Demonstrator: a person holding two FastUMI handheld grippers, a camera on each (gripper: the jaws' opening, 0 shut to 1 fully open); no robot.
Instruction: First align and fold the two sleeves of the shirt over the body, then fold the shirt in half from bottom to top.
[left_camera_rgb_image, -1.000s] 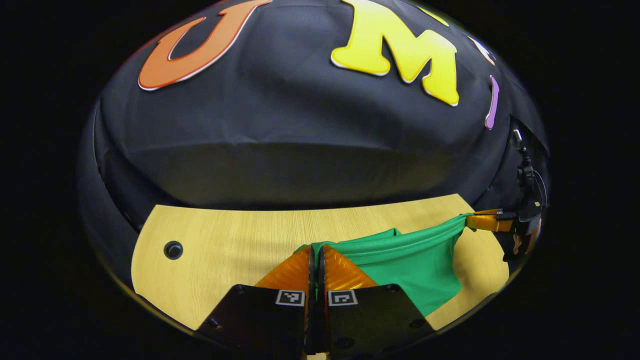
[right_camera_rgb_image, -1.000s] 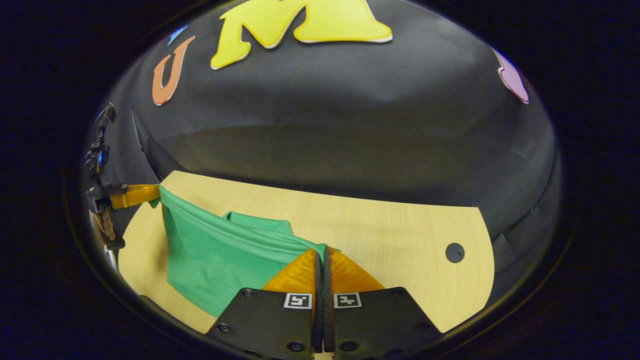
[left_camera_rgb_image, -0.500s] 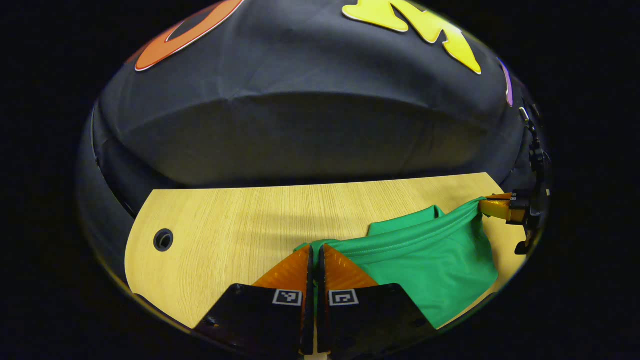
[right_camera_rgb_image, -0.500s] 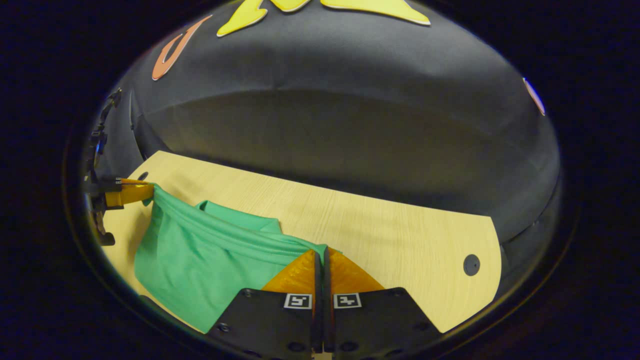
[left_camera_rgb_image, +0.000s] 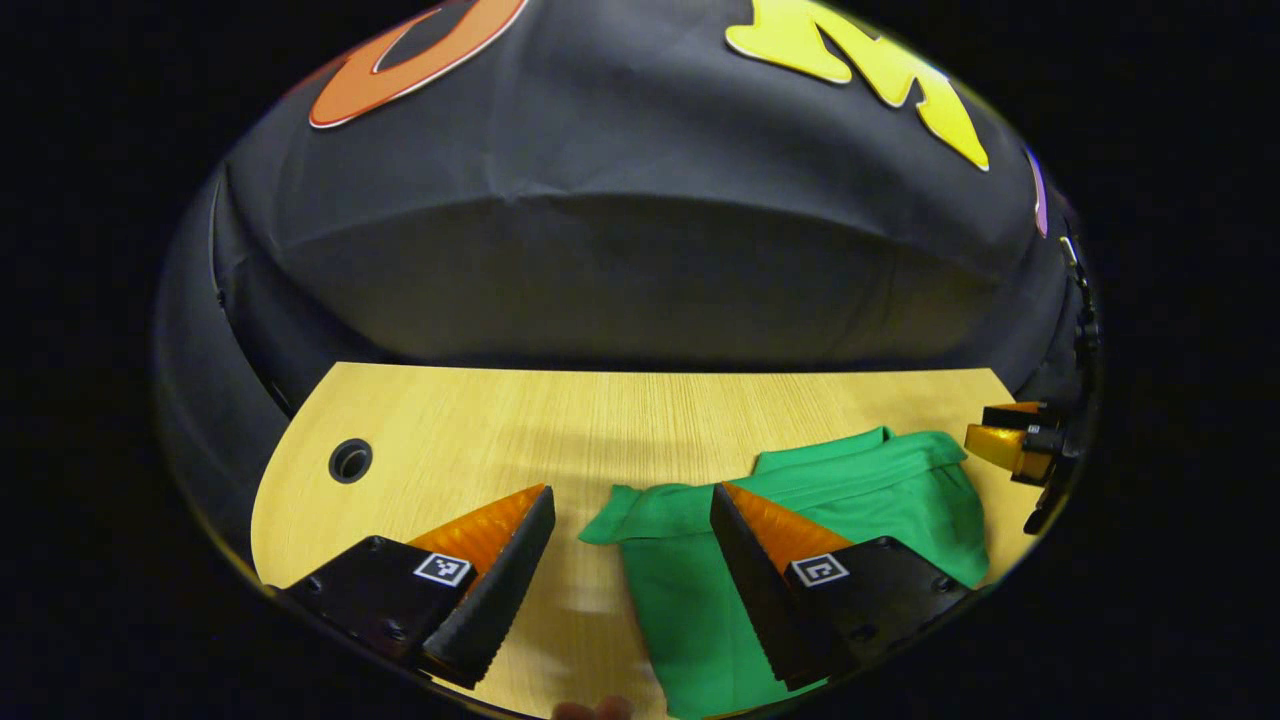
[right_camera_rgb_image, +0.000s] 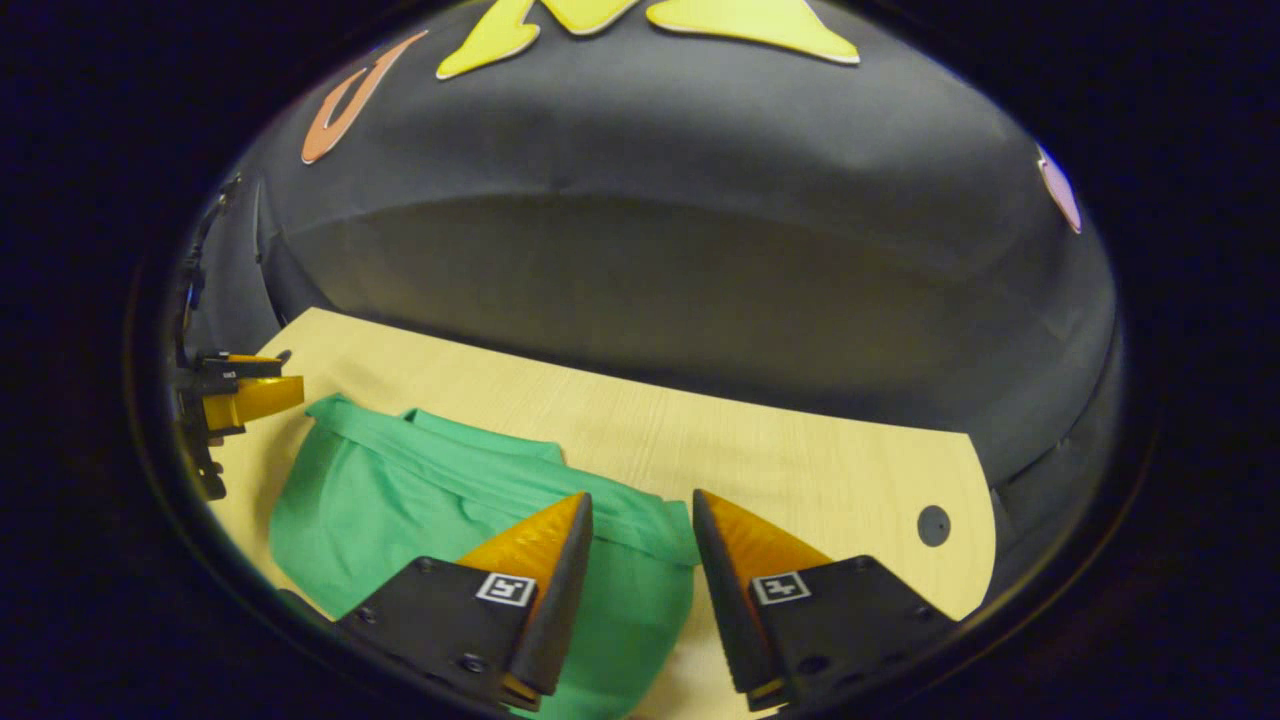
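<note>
Green shirt (left_camera_rgb_image: 850, 500) lies folded on the wooden table (left_camera_rgb_image: 560, 430), near its front edge. Left gripper (left_camera_rgb_image: 630, 500) hangs over the shirt's left end, fingers wide apart, holding nothing. Right gripper (right_camera_rgb_image: 640, 505) hangs over the shirt's right end, fingers likewise apart and empty.

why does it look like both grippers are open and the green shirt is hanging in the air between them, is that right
Not quite. Both grippers are open, but the green shirt is not hanging: it lies folded on the wooden table. The left gripper view shows the left gripper spread wide over the cloth, and the right gripper view shows the right gripper likewise open above the shirt.
</note>
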